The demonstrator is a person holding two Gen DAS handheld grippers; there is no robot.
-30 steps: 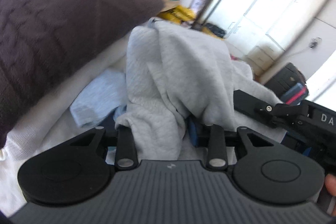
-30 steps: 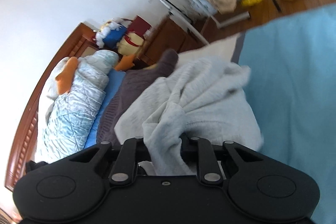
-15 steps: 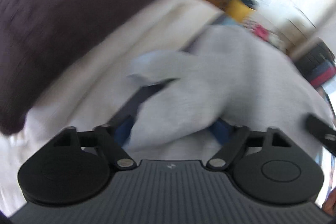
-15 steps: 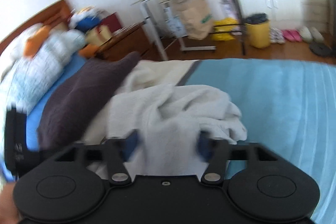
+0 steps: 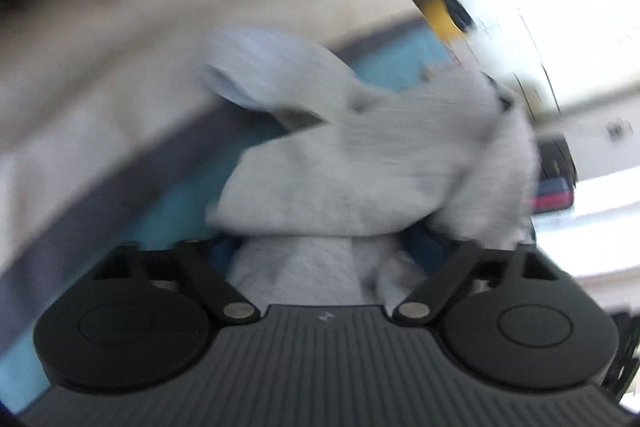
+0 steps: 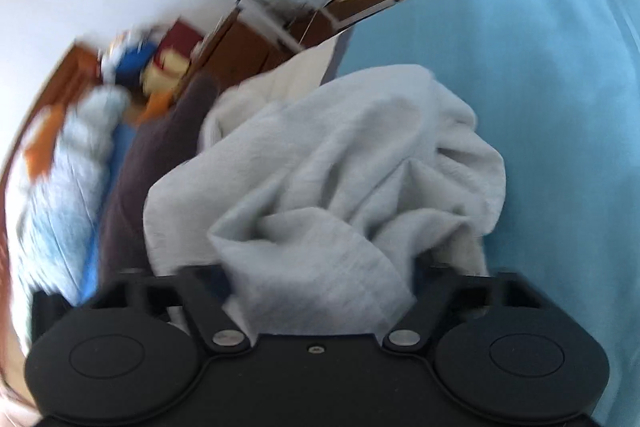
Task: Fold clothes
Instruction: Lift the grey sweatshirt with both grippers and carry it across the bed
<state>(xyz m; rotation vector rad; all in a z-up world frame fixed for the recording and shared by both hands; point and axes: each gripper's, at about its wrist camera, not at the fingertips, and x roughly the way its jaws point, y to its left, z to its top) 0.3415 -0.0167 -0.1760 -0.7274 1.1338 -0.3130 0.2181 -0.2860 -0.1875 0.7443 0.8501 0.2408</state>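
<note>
While both pairs of tongs are closing, grey cloth bunches between the jaws of the left tongs (image 5: 320, 251) and of the right tongs (image 6: 320, 279); whether the pads press on it cannot be told. The light grey garment (image 6: 340, 163) lies crumpled on the blue bed cover (image 6: 540, 67). Beyond it lie a dark brown knit (image 6: 152, 163) and a cream blanket (image 5: 100, 75).

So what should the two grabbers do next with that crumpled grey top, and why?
Probably finish pinching, then pull apart to spread it flat. The grey top lies bunched on the blue bedcover, with cloth between both the left gripper and right gripper, whose jaws are closing. It is too crumpled to fold yet.
</note>
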